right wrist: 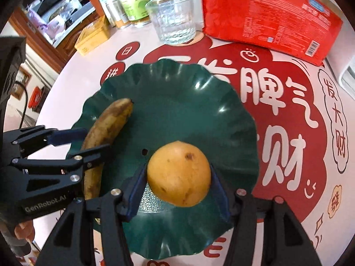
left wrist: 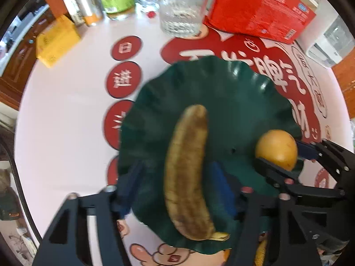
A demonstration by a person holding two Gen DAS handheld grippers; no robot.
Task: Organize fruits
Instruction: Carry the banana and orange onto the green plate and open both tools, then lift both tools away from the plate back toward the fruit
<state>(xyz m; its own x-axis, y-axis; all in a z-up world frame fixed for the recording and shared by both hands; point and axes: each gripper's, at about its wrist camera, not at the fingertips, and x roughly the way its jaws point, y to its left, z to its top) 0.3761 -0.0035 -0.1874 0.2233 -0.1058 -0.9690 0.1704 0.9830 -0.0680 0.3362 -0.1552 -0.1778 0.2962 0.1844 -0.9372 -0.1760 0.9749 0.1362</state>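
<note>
A dark green wavy-rimmed plate (left wrist: 244,93) (right wrist: 177,93) sits on the table. A brown-spotted banana (left wrist: 188,168) (right wrist: 106,128) lies on its left side. My left gripper (left wrist: 175,186) (right wrist: 88,141) is open, its fingers on either side of the banana without touching it. A round yellow-orange fruit (right wrist: 179,174) (left wrist: 276,148) is over the plate's near side. My right gripper (right wrist: 177,177) (left wrist: 286,155) is shut on that fruit, its blue pads pressed against both sides.
A clear glass (right wrist: 173,20) (left wrist: 182,13) and a red packet (right wrist: 266,15) (left wrist: 259,8) stand behind the plate. A yellow box (right wrist: 93,35) (left wrist: 56,41), a green-labelled jar (right wrist: 135,2) and several bottles stand at the back left. A white appliance (left wrist: 330,42) is at right.
</note>
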